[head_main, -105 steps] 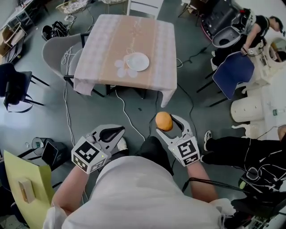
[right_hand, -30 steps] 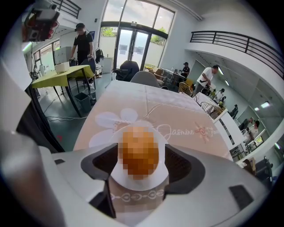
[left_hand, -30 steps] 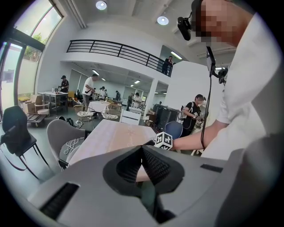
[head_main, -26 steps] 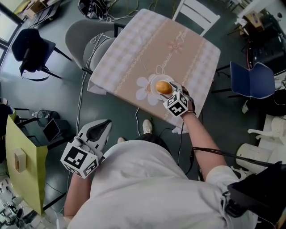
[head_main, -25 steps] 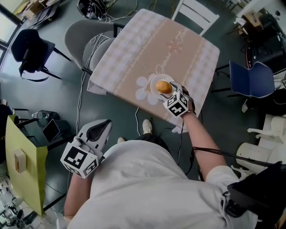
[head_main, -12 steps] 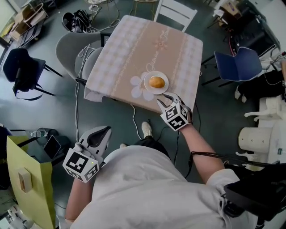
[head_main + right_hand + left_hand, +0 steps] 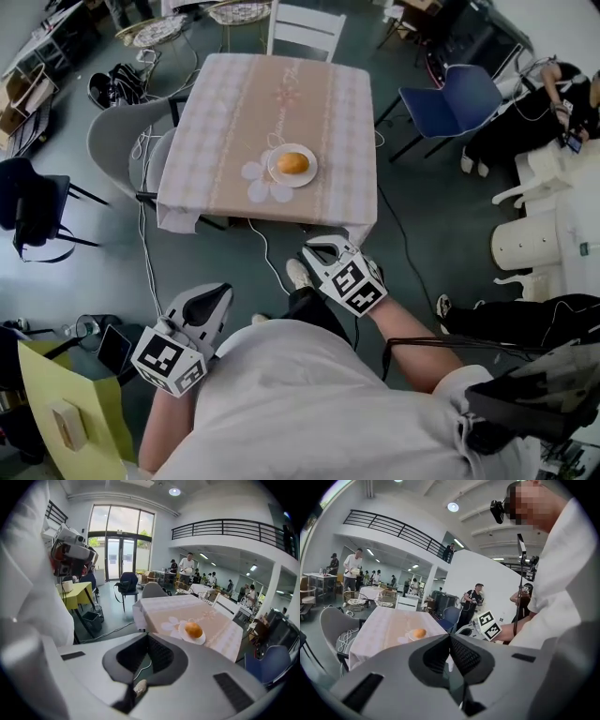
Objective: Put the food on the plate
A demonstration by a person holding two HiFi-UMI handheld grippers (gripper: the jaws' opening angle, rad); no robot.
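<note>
An orange round piece of food (image 7: 293, 162) lies on a small white plate (image 7: 307, 174) near the front edge of the table (image 7: 234, 103), and it shows again as the food (image 7: 193, 630) on the plate (image 7: 200, 640) in the right gripper view. My right gripper (image 7: 316, 247) is shut and empty, held in front of the table over the floor. My left gripper (image 7: 215, 298) hangs low by the person's left side, shut and empty. From the left gripper view the food (image 7: 420, 633) is small and far off.
A grey armchair (image 7: 117, 127) stands left of the table, a white chair (image 7: 301, 28) behind it and a blue chair (image 7: 452, 101) to the right. Cables (image 7: 258, 239) run across the floor. A yellow table (image 7: 75, 594) and people stand farther off.
My right gripper let go of the food on the plate, drew back from the table toward the person and shut. The left gripper stayed low at the side.
</note>
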